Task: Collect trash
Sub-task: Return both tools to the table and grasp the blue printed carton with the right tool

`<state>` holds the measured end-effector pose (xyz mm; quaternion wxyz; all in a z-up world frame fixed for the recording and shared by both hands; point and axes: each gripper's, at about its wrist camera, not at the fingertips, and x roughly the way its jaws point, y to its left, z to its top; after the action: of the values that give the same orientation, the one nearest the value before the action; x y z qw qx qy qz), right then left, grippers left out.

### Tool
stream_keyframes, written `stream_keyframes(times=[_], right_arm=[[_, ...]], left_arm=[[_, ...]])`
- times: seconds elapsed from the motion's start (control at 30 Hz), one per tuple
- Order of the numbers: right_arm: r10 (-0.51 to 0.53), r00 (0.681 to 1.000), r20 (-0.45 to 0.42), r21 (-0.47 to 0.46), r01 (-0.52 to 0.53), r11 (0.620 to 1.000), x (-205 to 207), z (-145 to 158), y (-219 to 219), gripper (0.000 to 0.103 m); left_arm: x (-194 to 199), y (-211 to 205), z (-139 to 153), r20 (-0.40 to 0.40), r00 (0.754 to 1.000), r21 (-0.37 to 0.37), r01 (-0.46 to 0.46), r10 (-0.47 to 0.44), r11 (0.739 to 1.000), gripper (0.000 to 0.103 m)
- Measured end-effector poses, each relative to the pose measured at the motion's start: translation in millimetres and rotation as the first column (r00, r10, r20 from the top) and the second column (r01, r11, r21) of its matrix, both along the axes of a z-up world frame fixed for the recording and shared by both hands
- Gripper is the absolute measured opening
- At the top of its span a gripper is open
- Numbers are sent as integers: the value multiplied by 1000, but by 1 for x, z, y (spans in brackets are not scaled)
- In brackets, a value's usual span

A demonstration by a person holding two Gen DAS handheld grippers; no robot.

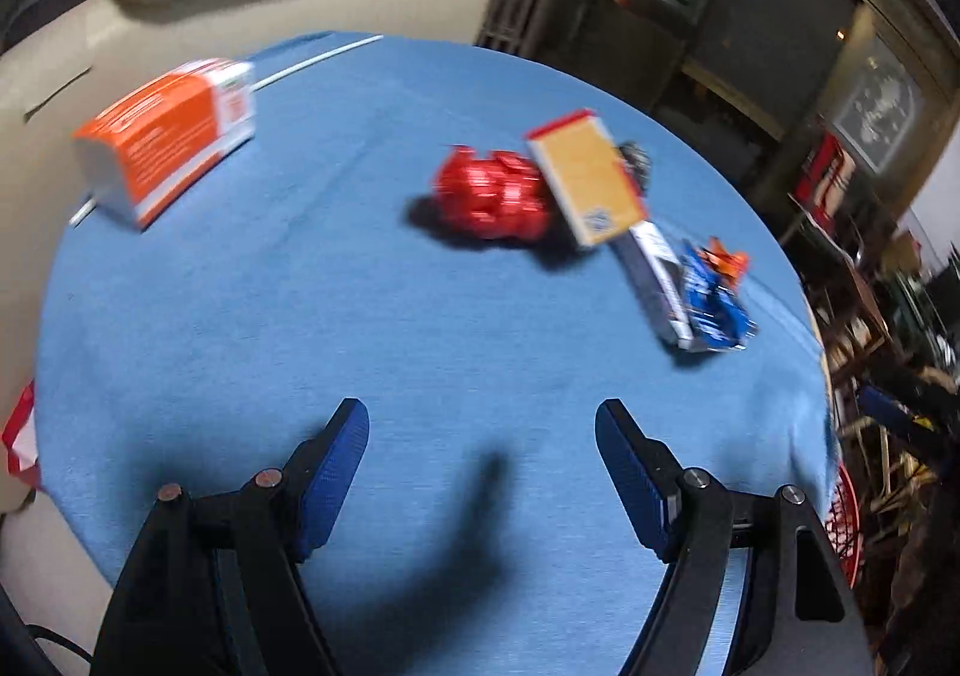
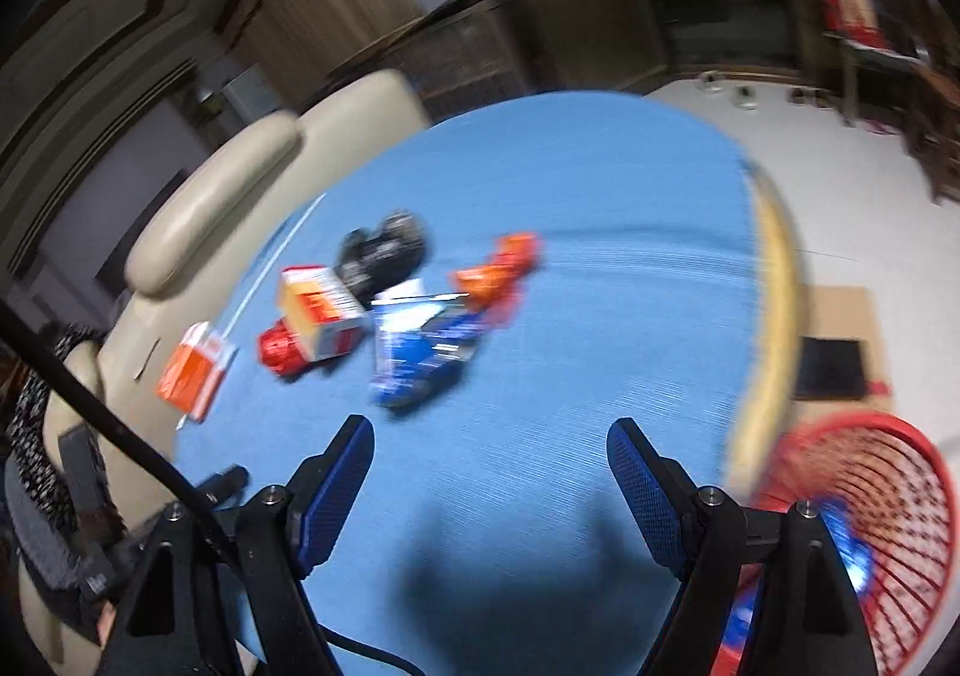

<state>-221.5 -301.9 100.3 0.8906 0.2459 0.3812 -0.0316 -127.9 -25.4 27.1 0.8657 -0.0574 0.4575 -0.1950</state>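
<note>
While jaws gape: two boxes (image 1: 165, 136) (image 1: 585, 178), one basket (image 2: 870, 526).

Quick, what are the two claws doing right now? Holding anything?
Left claw: open, holding nothing, above the blue table.
Right claw: open, holding nothing, also above the table.

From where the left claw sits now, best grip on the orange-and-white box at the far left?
Take the orange-and-white box across its narrow thickness, pads on the two broad orange faces near the middle. It lies apart from the other trash, nothing crowding it, so come from above and from its near side. The left claw is open and empty over the blue cloth; its width looks sufficient, probably.
</note>
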Motion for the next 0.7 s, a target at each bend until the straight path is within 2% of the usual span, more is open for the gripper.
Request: stream_keyframes(times=[0.17, 0.37, 0.5, 0.53, 0.57, 0.6, 0.63, 0.7], right_arm=[[118, 992, -39, -30, -119, 992, 65, -12, 35, 83], [70, 990, -120, -35, -74, 997, 105, -39, 34, 83], [54, 983, -176, -41, -62, 997, 124, -60, 29, 82], [51, 983, -175, -42, -59, 997, 126, -64, 28, 78], [47, 985, -166, -71, -59, 996, 126, -64, 29, 52], [58, 984, -171, -80, -72, 994, 128, -64, 29, 45], [68, 984, -163, -59, -78, 995, 127, -62, 26, 39], [64, 986, -155, -71, -76, 995, 124, -58, 23, 39]], left_arm=[[9, 29, -8, -19, 998, -18, -58, 58, 998, 78], [17, 45, -12, -28, 995, -32, -98, 97, 995, 79], [24, 29, -14, -36, 996, -29, -77, 76, 997, 79], [26, 24, -14, -34, 997, -26, -68, 67, 997, 79], [27, 17, -13, -28, 998, -21, -54, 53, 998, 79], [27, 12, -11, -23, 999, -17, -42, 42, 999, 79], [29, 3, -8, -16, 1000, -13, -26, 26, 1000, 79], [31, -12, -3, -1, 1000, -8, 1, -1, 1000, 79]])
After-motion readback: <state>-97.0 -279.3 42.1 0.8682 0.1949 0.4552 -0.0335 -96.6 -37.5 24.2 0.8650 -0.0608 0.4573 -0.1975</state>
